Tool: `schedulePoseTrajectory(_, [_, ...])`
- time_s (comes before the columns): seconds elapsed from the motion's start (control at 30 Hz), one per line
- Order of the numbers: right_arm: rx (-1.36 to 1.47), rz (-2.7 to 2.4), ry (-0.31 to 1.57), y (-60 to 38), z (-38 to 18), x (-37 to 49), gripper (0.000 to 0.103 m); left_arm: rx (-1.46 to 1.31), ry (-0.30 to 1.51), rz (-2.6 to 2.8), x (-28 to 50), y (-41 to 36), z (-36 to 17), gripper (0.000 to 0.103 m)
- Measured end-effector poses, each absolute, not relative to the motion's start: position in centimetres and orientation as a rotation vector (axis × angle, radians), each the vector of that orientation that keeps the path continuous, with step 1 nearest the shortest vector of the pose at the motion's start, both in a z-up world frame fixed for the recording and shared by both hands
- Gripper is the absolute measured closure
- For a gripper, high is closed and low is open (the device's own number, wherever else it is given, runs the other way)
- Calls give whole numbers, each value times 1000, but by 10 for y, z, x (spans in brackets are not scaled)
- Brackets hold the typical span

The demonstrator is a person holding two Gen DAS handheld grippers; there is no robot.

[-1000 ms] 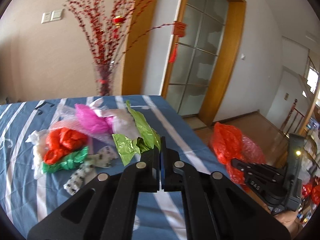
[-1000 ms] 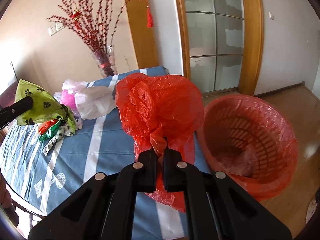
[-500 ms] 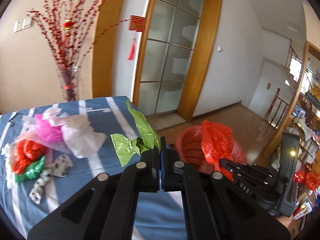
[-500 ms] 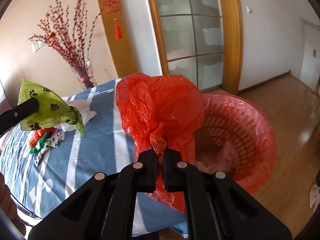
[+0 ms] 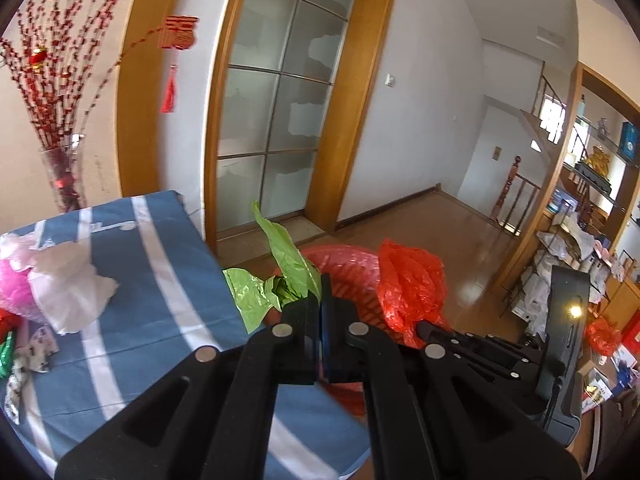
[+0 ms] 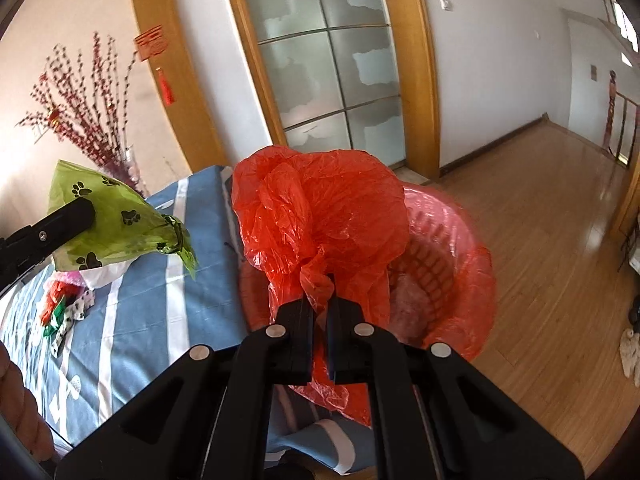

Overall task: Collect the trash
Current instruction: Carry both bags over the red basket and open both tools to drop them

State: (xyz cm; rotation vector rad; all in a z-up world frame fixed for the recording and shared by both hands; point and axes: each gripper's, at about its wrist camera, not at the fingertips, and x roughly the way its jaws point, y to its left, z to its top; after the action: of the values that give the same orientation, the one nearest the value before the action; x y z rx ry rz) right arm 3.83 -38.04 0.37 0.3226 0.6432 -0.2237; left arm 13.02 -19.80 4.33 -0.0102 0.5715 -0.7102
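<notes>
Over basket [image 6: 460, 240], red bag [image 6: 320, 208] upright.

This was a lived-in home, a dining or living room by the look of it. A frosted glass door [image 5: 276, 120] sat in a wide wooden frame, and warm wood flooring [image 6: 560, 240] ran toward a stair railing [image 5: 516, 196]. A red festive hanging ornament [image 5: 178, 44] and a glass vase of red berry branches [image 5: 60, 176] stood by the wall behind a desk under a blue striped cloth [image 5: 160, 288]. Cluttered shelves [image 5: 592, 208] filled the right side.
</notes>
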Motion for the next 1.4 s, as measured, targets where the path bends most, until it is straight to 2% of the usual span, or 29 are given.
schedulePoseTrajectory(0.73, [426,-280,639,-428,-9,44,98,-40,653,-856,145,-266,9,100])
schedulePoseTrajectory(1.13, [427,-276,662,-432,-15,52,97,-38,713,-843,159,-273,-7,100])
schedulePoseTrajectory(1.2, [430,-272,664,-431,-16,53,95,-36,722,-834,161,-274,-9,99])
schedulePoseTrajectory(1.27, [430,-271,671,-431,-17,53,89,-40,735,-824,164,-272,-12,92])
schedulePoseTrajectory(1.33, [430,-274,672,-432,-17,52,73,-46,739,-811,166,-268,-13,83])
schedulePoseTrajectory(1.4, [428,-277,668,-431,-18,51,67,-52,743,-795,169,-261,-16,77])
